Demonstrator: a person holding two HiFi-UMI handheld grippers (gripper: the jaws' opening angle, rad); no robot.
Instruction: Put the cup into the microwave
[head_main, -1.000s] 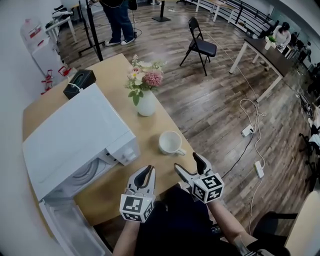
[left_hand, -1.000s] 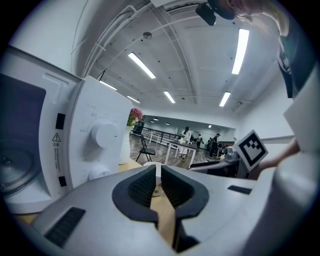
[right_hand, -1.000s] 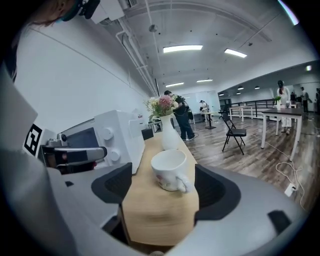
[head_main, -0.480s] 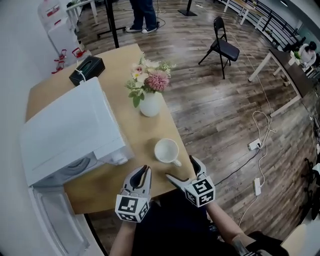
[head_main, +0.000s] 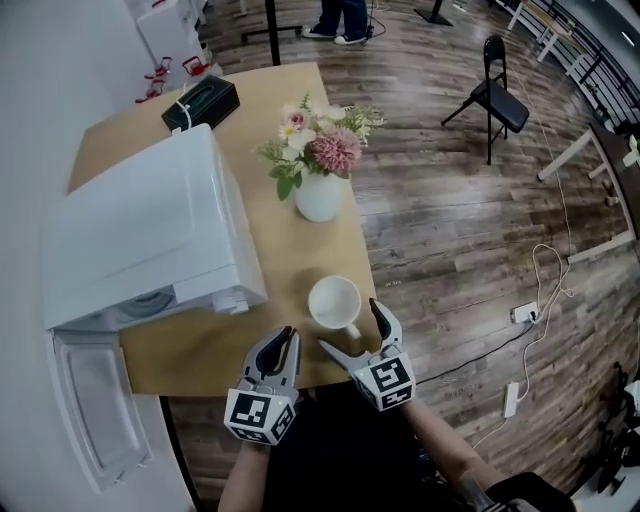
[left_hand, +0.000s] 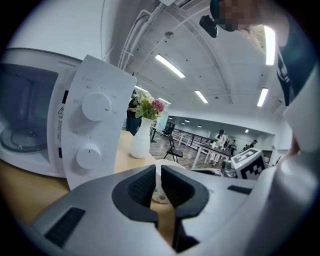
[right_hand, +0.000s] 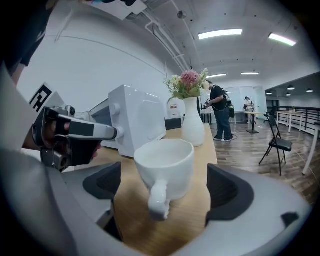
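Right gripper view: grasp approach, right tool (right_hand: 167, 191) with jaws just opened wide around the untouched cup (right_hand: 164, 162) mid-frame; closing on it seems next

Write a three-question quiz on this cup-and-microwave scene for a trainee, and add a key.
1. True or false: the microwave door stands open.
2. The cup handle points toward: A the vase, B the right gripper, C the microwave.
3. What stands between the right gripper's jaws?
Key: 1 true. 2 B. 3 the cup; those jaws have just been opening and do not touch it.
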